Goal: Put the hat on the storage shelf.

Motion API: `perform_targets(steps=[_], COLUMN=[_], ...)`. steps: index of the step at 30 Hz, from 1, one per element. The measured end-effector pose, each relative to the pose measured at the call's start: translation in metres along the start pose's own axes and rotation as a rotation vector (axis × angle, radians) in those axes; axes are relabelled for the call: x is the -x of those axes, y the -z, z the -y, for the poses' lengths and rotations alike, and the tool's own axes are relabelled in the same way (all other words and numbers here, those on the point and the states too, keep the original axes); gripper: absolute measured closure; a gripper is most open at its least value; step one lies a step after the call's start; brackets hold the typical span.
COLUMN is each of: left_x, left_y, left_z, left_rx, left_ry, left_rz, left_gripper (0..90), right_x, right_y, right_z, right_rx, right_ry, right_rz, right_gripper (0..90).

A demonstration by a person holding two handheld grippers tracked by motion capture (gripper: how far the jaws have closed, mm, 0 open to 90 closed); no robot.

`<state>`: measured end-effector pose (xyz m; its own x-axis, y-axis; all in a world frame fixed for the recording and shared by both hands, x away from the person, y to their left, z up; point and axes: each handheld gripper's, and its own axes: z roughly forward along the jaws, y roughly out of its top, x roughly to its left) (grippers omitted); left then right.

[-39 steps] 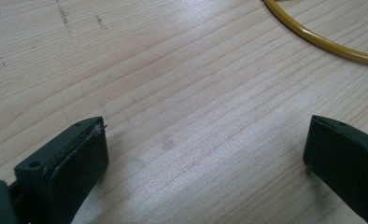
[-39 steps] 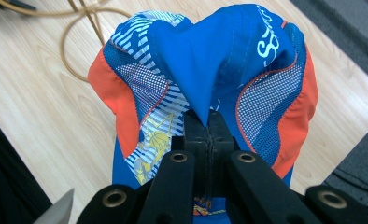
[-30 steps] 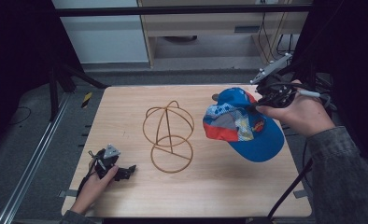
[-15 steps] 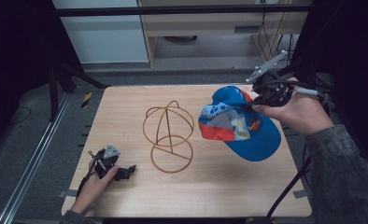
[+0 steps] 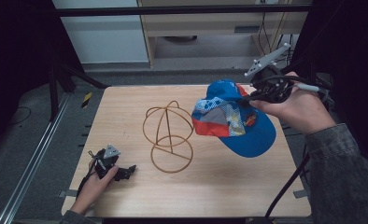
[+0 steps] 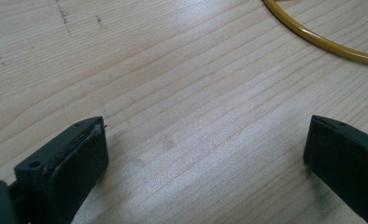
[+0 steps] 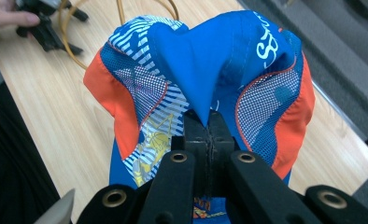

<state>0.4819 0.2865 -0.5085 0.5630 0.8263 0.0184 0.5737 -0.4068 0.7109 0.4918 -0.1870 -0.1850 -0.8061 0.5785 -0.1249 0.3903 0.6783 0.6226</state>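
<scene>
A blue, orange and white cap [image 5: 236,119] hangs in the air over the right half of the wooden table [image 5: 126,100]. My right gripper [image 5: 254,98] is shut on the cap's crown; in the right gripper view the black jaws pinch a fold of blue fabric [image 7: 205,112]. A yellow wire cap stand [image 5: 169,135] stands upright at the table's middle, just left of the cap. My left gripper [image 5: 126,171] rests on the table near the front left corner, open, its pads [image 6: 79,158] wide apart over bare wood. An arc of the stand's ring [image 6: 322,42] lies beyond them.
The table's right edge [image 5: 289,154] runs under my right forearm. A metal rail [image 5: 32,158] lies along the floor at the left. Shelving and cables stand behind the table's far edge. In the right gripper view the other hand [image 7: 9,16] with its gripper sits at the top left.
My right gripper has lifted the cap a little higher and nudged it left toward the wire stand. The left hand has stayed put.
</scene>
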Motion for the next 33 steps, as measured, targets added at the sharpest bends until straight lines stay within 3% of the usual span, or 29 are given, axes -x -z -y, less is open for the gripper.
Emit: perform_targets(steps=[7,19,24,33], left_x=[0.0,0.001,0.0,0.0], left_y=[0.0,0.0,0.0,0.0], left_z=[0.0,0.0,0.0,0.0], left_rx=[0.001,0.005,0.003,0.003], left_ry=[0.0,0.004,0.003,0.002], left_rz=[0.0,-0.002,-0.002,-0.002], left_gripper=[0.0,0.0,0.0,0.0], right_x=[-0.01,-0.031,-0.039,-0.043], right_y=[0.003,-0.009,-0.022,-0.042], right_z=[-0.015,-0.046,-0.062,-0.078], right_rx=[0.063,0.122,0.14,0.156], right_ry=[0.027,0.084,0.107,0.105], right_rz=[-0.008,-0.036,-0.06,-0.087], right_gripper=[90.0,90.0,90.0,90.0])
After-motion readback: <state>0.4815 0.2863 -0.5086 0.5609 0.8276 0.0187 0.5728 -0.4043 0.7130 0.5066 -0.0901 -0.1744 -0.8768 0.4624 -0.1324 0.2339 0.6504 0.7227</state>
